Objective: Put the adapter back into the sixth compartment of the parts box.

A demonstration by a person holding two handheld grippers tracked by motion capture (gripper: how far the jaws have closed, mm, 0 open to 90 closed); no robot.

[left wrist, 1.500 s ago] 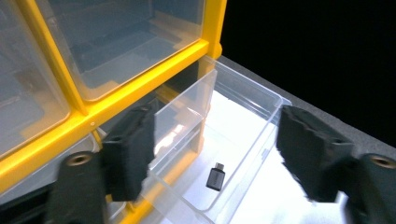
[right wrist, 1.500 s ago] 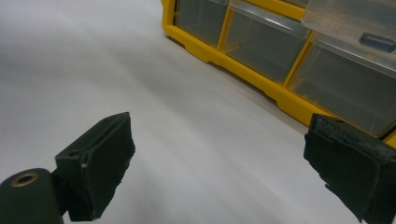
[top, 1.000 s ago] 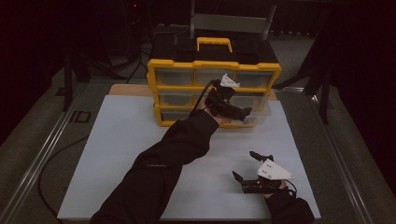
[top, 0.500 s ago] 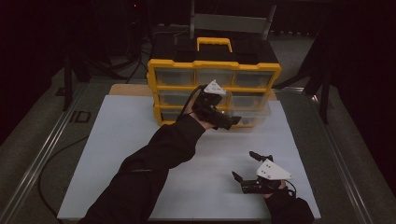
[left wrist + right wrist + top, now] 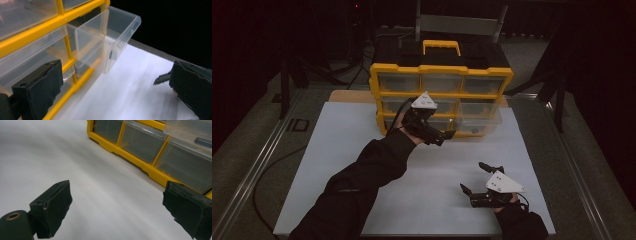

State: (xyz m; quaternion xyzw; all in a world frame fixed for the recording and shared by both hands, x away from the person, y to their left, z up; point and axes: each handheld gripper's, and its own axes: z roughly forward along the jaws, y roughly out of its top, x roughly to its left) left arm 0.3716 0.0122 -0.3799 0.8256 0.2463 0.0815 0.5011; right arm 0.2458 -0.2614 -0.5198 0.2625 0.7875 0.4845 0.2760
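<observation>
A clear drawer (image 5: 110, 37) juts out of the bottom right of a yellow organiser (image 5: 441, 75) at the white table's (image 5: 337, 150) far edge. The left gripper (image 5: 447, 135) hangs beside it, released and empty; the right gripper (image 5: 474, 177) rests nearer, also released. Likely next: filling or closing the drawer squarely.

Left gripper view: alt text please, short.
A clear plastic drawer stands pulled out of a yellow-framed organizer, jutting over the white table surface. The left hand-held gripper is open with nothing between its black jaws.
</observation>
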